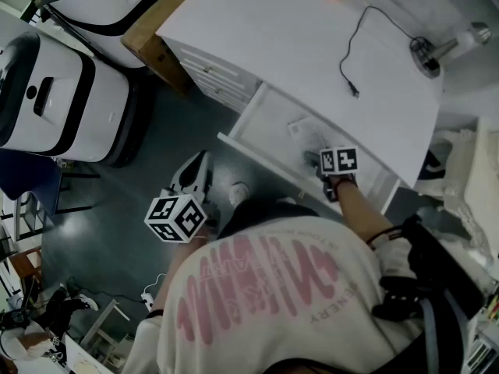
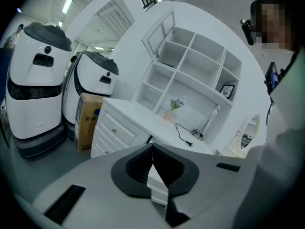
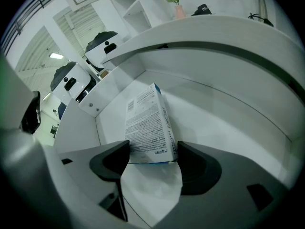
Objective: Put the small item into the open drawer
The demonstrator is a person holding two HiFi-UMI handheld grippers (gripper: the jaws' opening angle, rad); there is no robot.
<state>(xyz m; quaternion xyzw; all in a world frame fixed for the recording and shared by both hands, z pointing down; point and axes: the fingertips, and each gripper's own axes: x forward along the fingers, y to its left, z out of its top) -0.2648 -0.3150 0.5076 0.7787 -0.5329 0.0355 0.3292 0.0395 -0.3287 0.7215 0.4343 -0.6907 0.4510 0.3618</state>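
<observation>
Two grippers show here, but only one has a job. Nearest the person, the left gripper (image 2: pixel 153 160) hangs over the floor, away from the desk. Its jaws are pressed together with nothing in them. It can just wait there.

Next comes the right gripper (image 3: pixel 151 152), which reaches into the open drawer (image 3: pixel 238 128). Its jaws pinch the near end of the small box (image 3: pixel 145 120), one on each side. The box is inside the drawer, low over the white bottom. I cannot tell if its far end touches down.

The good way, I think, is to lower the box until it lies flat. Then let the jaws go apart slowly and pull straight back.

Farther off, the desk top (image 3: pixel 214 30) sticks out over the drawer, so the gripper should keep low and not bump it.
</observation>
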